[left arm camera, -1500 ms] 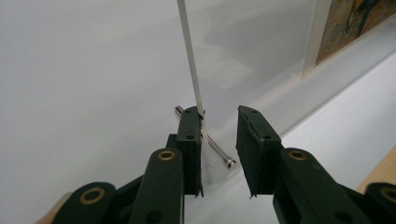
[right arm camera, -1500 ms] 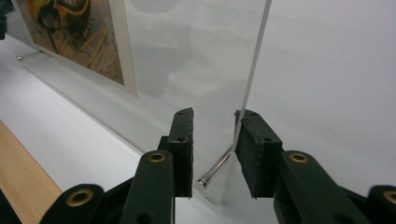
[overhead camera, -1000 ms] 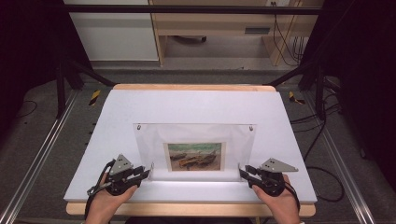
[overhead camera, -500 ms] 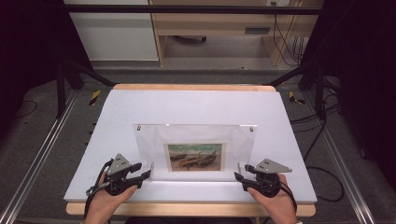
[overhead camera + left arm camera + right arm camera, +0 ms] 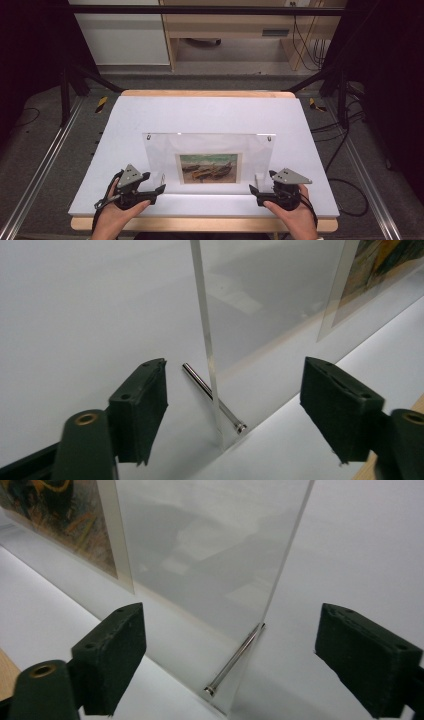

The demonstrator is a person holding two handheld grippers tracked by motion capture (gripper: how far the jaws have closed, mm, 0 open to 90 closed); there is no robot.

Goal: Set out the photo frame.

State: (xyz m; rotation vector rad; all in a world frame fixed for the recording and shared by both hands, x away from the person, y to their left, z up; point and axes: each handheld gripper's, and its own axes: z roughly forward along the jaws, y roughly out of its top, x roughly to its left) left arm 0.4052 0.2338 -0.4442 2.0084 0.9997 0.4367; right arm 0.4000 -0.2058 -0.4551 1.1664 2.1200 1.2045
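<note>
A clear acrylic picture frame [image 5: 207,150] stands upright on the white table top [image 5: 210,115], with a painting of boats [image 5: 208,168] in its lower middle. My left gripper [image 5: 161,184] is at its lower left corner and my right gripper [image 5: 255,186] at its lower right corner. Both have just been opening their jaws. In the left gripper view the frame's edge [image 5: 205,340] and a metal pin [image 5: 212,397] stand between the wide jaws of the left gripper [image 5: 232,400], untouched. In the right gripper view, the frame's edge [image 5: 285,555] and its pin [image 5: 235,657] stand free inside the right gripper [image 5: 230,655].
The white top lies on a wooden table whose front edge [image 5: 200,224] runs just below my hands. Metal rails [image 5: 40,165] flank the table on the floor. Cables [image 5: 345,195] trail at the right, and a wooden cabinet [image 5: 235,25] stands behind.
Both grippers' jaws have spread apart and let go of the frame's lower corners. The frame stays upright, and neither hand has shifted.
</note>
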